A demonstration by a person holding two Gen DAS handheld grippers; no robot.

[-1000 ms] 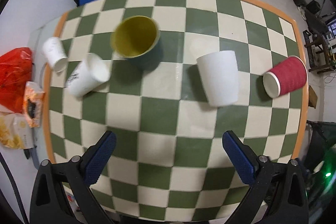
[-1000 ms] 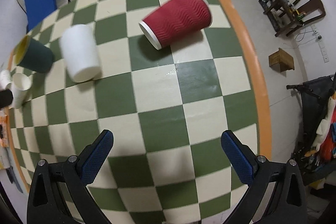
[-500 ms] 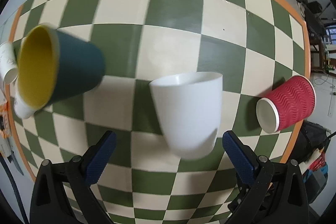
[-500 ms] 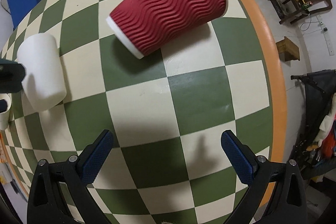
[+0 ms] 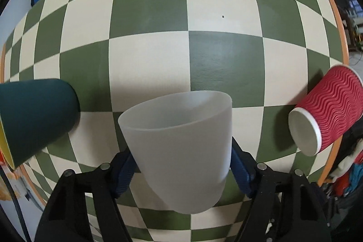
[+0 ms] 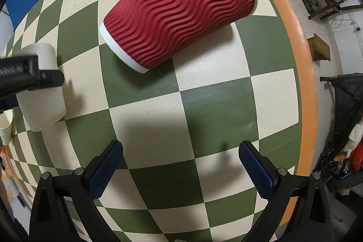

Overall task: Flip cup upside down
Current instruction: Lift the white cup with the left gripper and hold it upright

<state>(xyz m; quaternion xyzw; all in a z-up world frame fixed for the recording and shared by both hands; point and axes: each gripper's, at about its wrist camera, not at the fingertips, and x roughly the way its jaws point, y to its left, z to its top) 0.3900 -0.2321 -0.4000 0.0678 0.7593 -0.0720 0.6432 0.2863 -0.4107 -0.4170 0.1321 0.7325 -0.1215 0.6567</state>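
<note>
Left gripper [image 5: 181, 171] squeezes the white cup [image 5: 181, 146] between its blue pads, low over the checkered desk [image 5: 147, 3]. Right gripper [image 6: 180, 169] hangs wide open, holding nothing. A dark green cup [image 5: 36, 115] lies to the left, a red wavy cup [image 6: 181, 6] lies beyond.

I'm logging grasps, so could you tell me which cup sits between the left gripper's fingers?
The white cup, between the left gripper; the red ribbed cup and dark green cup lie apart.
</note>
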